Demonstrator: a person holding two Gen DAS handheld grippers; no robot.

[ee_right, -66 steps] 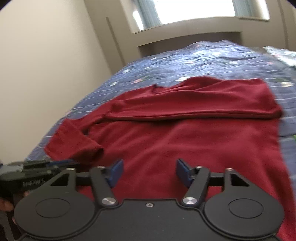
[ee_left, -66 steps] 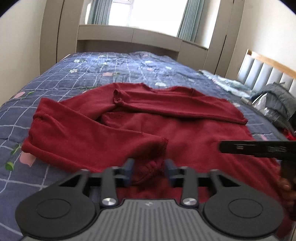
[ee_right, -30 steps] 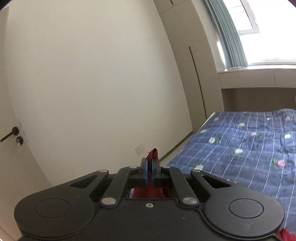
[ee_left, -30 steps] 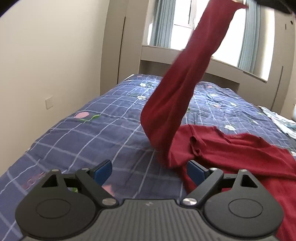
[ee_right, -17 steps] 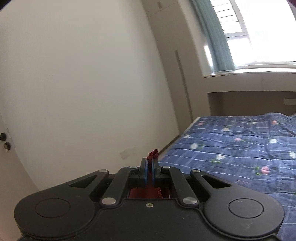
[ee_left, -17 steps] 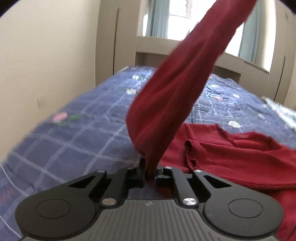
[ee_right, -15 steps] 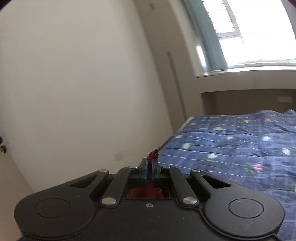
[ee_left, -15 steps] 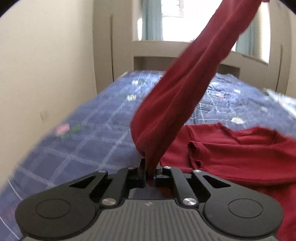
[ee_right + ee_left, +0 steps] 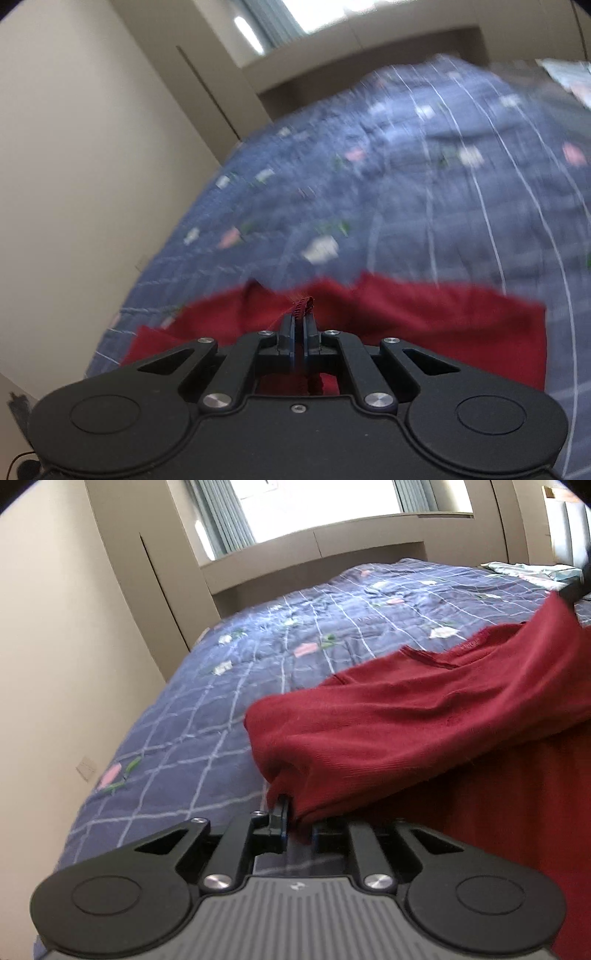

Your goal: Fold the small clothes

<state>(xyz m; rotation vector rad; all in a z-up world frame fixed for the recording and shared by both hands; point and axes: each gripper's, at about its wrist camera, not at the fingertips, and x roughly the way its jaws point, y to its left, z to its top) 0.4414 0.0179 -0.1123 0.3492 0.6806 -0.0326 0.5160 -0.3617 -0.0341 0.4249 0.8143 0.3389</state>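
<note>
Dark red sweater [image 9: 424,716], navy bedspread [image 9: 295,627] with white grid and pink-and-green flowers, cream wall [image 9: 55,627], black grippers with blue pads.

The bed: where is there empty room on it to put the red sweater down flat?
The blue checked quilt lies bare between the wall on the left and the red sweater, and on up to the ledge below the window. The right and near side is crowded: the sweater covers it, with some bedding at the far right edge.
</note>
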